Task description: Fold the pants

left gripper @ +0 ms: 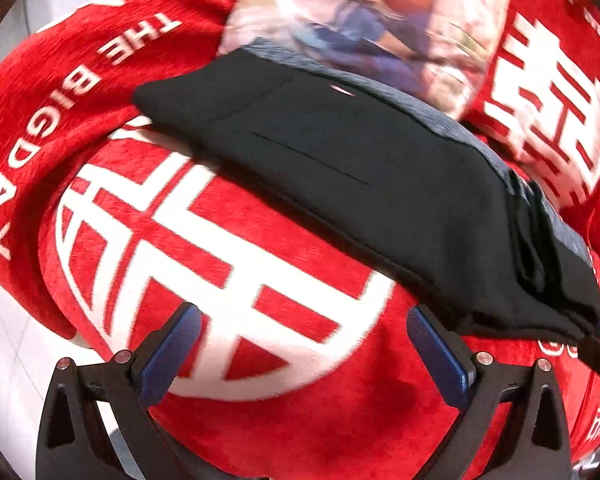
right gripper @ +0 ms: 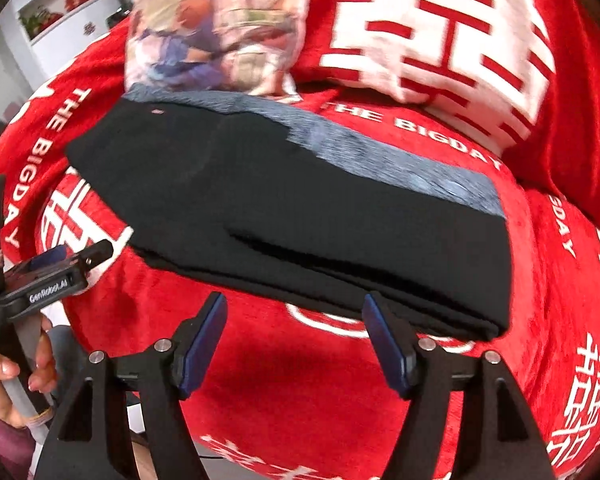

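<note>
Black pants with a grey waistband lie folded into a flat stack on a red blanket. They also show in the right wrist view, with the grey band along the far edge. My left gripper is open and empty, just in front of the pants' near edge. My right gripper is open and empty, its fingertips close to the stack's near edge. The left gripper also shows at the left of the right wrist view.
The red blanket carries white characters and the words THE BIGDAY. A printed pillow and a red cushion stand behind the pants. A white shelf is at the back left. White floor shows at the left.
</note>
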`<control>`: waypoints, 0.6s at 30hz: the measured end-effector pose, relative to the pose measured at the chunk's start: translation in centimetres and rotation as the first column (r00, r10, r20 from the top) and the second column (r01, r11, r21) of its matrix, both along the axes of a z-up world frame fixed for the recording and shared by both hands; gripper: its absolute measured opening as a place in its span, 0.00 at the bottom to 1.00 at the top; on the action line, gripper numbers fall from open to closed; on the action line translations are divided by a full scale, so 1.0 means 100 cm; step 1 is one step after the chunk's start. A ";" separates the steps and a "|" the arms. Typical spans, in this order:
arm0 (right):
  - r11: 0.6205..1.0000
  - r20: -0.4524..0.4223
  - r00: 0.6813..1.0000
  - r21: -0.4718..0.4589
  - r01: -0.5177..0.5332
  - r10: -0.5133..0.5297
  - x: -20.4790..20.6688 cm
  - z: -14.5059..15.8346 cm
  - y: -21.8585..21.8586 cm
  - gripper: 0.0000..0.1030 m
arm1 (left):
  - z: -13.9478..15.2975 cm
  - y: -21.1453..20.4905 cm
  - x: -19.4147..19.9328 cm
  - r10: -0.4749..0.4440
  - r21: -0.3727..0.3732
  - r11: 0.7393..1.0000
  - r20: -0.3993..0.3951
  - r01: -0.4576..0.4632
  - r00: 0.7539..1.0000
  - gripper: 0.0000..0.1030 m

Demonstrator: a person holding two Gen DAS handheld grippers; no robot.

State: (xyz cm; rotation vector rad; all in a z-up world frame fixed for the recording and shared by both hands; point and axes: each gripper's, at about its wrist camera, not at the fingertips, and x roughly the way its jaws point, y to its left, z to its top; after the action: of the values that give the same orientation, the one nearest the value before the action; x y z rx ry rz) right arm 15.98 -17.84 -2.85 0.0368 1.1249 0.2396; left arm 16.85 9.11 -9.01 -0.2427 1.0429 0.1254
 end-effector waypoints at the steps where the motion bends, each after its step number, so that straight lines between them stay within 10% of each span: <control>1: 1.000 0.001 1.000 -0.001 -0.011 0.011 0.001 0.001 0.006 0.71 | 0.001 0.007 0.001 0.010 -0.007 1.000 0.006 -0.010 1.000 1.00; 18: 0.991 0.035 0.992 0.050 -0.121 0.119 0.040 0.008 0.071 0.72 | -0.003 0.133 0.043 0.191 -0.296 0.939 0.019 -0.177 0.981 1.00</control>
State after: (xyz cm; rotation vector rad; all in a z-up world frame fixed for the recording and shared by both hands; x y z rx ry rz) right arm 20.02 -10.74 -2.06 0.0109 1.0904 0.3757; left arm 21.16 22.43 -9.34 -0.6114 0.9882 0.1324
